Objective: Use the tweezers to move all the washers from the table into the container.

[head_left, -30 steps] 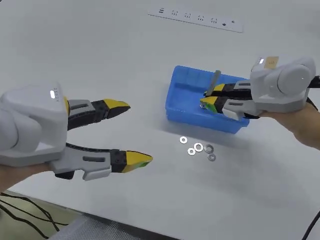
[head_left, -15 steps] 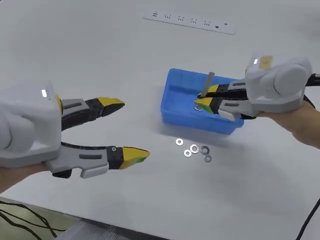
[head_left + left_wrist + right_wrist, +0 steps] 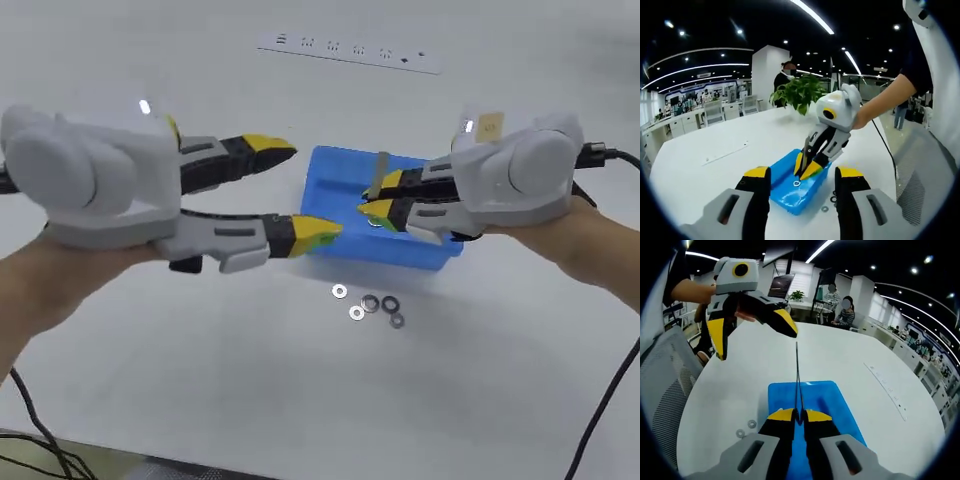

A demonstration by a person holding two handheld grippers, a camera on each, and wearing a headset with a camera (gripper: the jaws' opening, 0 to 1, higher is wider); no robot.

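My right gripper [image 3: 374,203] hangs over the blue container [image 3: 335,172], shut on the grey tweezers [image 3: 377,176], which stick out forward past its jaws [image 3: 796,371]. One washer [image 3: 797,183] lies inside the container [image 3: 786,192]. Several washers [image 3: 370,304] lie in a small cluster on the white table just in front of the container, and they appear as washers [image 3: 745,428] to the left in the right gripper view. My left gripper [image 3: 308,190] is open and empty, raised at the container's left edge, facing the right gripper [image 3: 808,169].
A white power strip [image 3: 348,53] lies at the far side of the table. A black cable [image 3: 603,410] trails from the right gripper toward the near right. Other people and a plant [image 3: 799,93] are in the background.
My left gripper has lifted and moved right, from the near left up to the container's left edge, still open. The right gripper keeps the tweezers over the container. The head camera has shifted.
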